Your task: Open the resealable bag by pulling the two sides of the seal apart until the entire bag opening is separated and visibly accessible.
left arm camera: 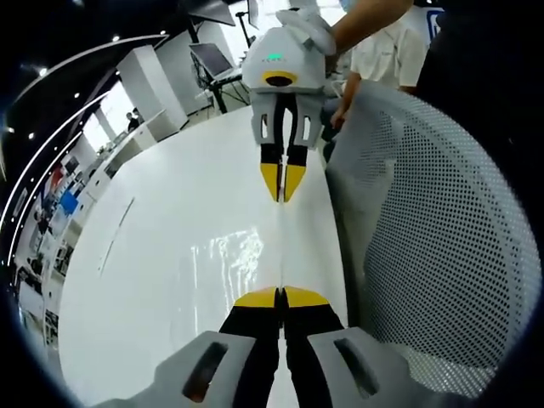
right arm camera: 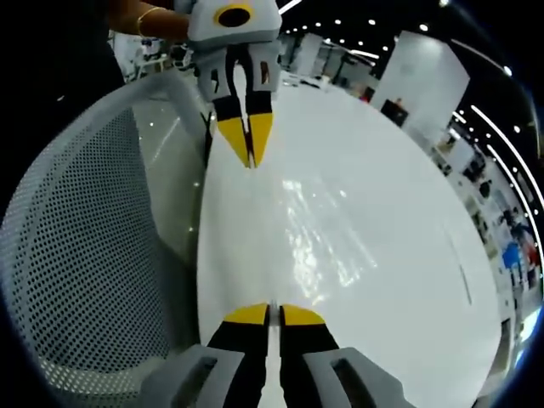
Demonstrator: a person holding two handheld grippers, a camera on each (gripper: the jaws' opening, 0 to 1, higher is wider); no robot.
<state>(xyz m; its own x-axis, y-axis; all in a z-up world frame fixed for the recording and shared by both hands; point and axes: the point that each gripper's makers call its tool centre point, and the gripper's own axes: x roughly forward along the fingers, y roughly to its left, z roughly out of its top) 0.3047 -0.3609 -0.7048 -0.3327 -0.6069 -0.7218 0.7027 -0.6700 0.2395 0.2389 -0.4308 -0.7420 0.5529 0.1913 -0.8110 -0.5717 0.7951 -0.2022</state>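
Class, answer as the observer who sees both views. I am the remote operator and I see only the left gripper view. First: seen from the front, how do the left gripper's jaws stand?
Observer: In the right gripper view the left gripper faces the camera, with its yellow tips closed together on the far edge of the clear bag.
Operator: And the right gripper's own end?
Observer: The right gripper has its jaws closed on the near edge, with the film stretched between the two above the white table.
Operator: Anything behind the left gripper?
Observer: A wrist with a thin bracelet, above the mesh chair back.
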